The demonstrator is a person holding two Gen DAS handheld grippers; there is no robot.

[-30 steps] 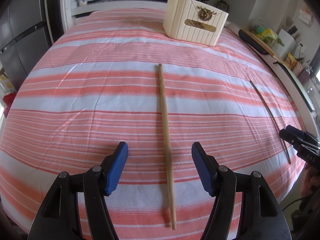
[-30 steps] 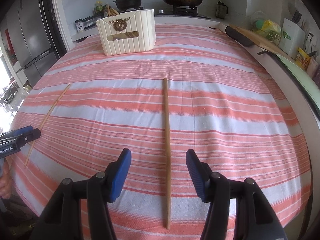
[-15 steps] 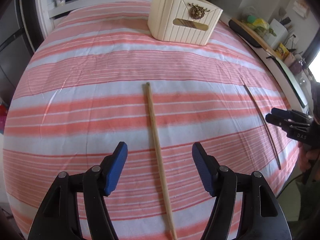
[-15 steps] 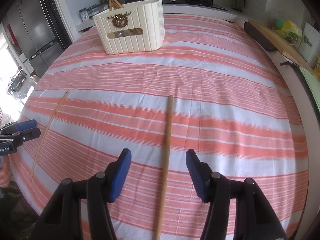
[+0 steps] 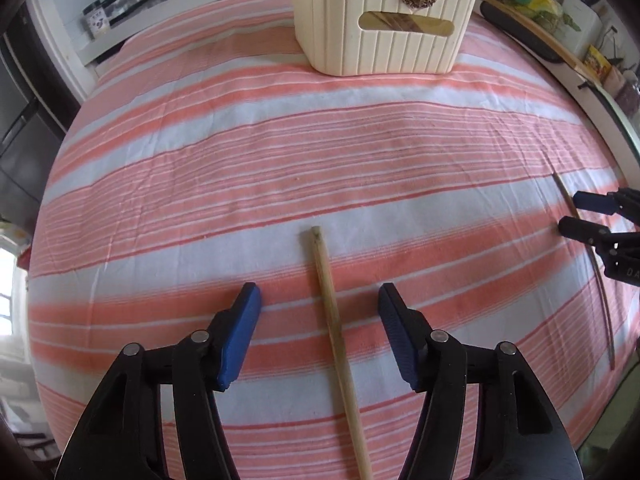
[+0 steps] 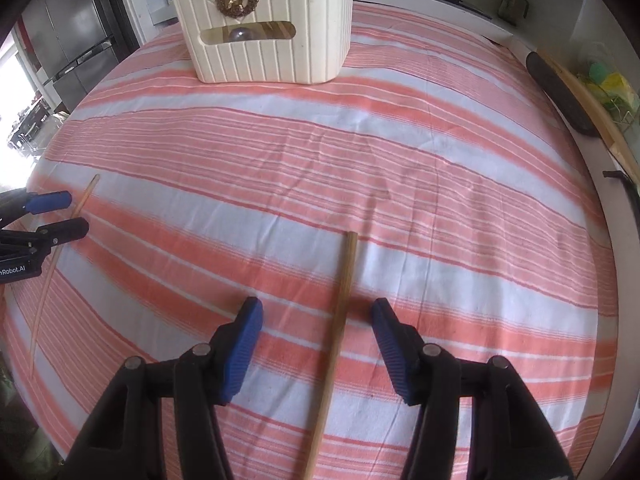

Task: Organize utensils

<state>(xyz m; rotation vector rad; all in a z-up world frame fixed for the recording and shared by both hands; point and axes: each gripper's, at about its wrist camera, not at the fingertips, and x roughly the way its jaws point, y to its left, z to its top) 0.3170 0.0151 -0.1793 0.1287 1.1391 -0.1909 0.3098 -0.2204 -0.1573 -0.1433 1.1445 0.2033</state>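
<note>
Hovering over a pale wooden chopstick [image 5: 334,332], the left gripper [image 5: 319,334] has its blue-padded jaws spread on either side of it, not touching, and they've just been closing in a bit. Same deal on the right: the right gripper [image 6: 316,334] straddles a second, slightly darker wooden chopstick [image 6: 338,328], its pads clear of the stick, so nothing's pinched yet. Both sticks lie flat on the pink-and-white striped tablecloth [image 5: 320,152], well apart, running near to far. Each camera catches the other gripper out at the edge of its view. Farther back sits the cream ribbed utensil holder [image 5: 384,20] with a gold deer-head emblem and a slot window, with wooden utensils showing through it. Beyond that, kitchen counter stuff, kinda blurry.
</note>
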